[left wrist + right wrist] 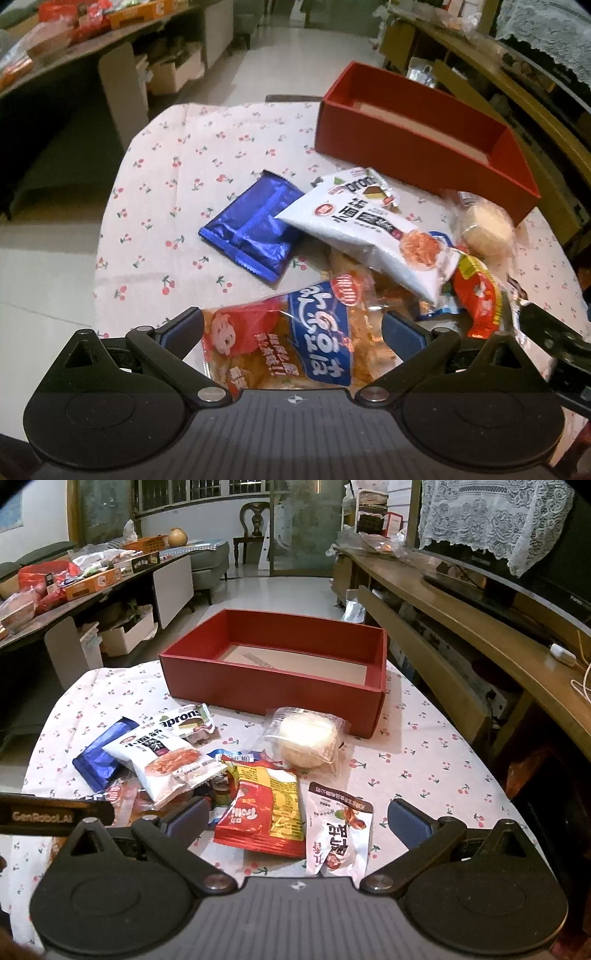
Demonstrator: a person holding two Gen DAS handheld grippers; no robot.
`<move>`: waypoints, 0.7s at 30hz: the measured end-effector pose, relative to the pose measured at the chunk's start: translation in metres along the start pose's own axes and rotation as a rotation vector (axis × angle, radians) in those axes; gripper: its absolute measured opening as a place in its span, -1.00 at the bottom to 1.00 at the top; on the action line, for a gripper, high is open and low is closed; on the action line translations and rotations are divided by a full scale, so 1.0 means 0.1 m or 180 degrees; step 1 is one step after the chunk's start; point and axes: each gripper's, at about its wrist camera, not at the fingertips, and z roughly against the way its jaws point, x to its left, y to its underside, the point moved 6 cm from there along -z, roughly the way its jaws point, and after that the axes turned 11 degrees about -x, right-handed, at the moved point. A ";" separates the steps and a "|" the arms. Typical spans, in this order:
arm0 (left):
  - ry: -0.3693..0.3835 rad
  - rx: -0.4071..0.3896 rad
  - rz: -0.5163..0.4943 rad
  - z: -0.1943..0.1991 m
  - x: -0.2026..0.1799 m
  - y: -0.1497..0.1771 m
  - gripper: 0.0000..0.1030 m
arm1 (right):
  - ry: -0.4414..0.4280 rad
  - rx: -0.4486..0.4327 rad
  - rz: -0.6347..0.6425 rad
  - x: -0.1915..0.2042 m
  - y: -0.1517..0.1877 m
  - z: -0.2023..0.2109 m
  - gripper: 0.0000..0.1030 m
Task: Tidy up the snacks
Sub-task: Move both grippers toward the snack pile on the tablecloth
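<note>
1. Left claw (293, 332) spread wide, straddling a clear orange chip bag (295, 343) without pinching it.
2. Right claw (297, 819) spread too, above a red-yellow packet (264, 812) and a white date pouch (341, 832).
3. One red box (273, 686) at the surface's far side, one wrapped bun (306, 740) just before it.
4. One blue foil pack (255, 225) partly under one white bag (373, 236).

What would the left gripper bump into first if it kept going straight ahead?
Probably the orange-and-blue chip bag, already lying between the open left gripper's fingers. Beyond it lies the white snack bag, though depth is hard to judge.
</note>
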 end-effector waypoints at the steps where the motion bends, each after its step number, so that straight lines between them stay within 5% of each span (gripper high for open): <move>1: 0.0003 0.0007 0.0008 -0.02 0.01 -0.01 1.00 | -0.0011 0.0002 -0.0008 0.00 0.00 0.00 1.00; 21: 0.0480 0.0354 -0.0105 -0.16 -0.13 0.12 0.95 | -0.0143 0.0023 -0.0094 0.00 -0.04 0.04 1.00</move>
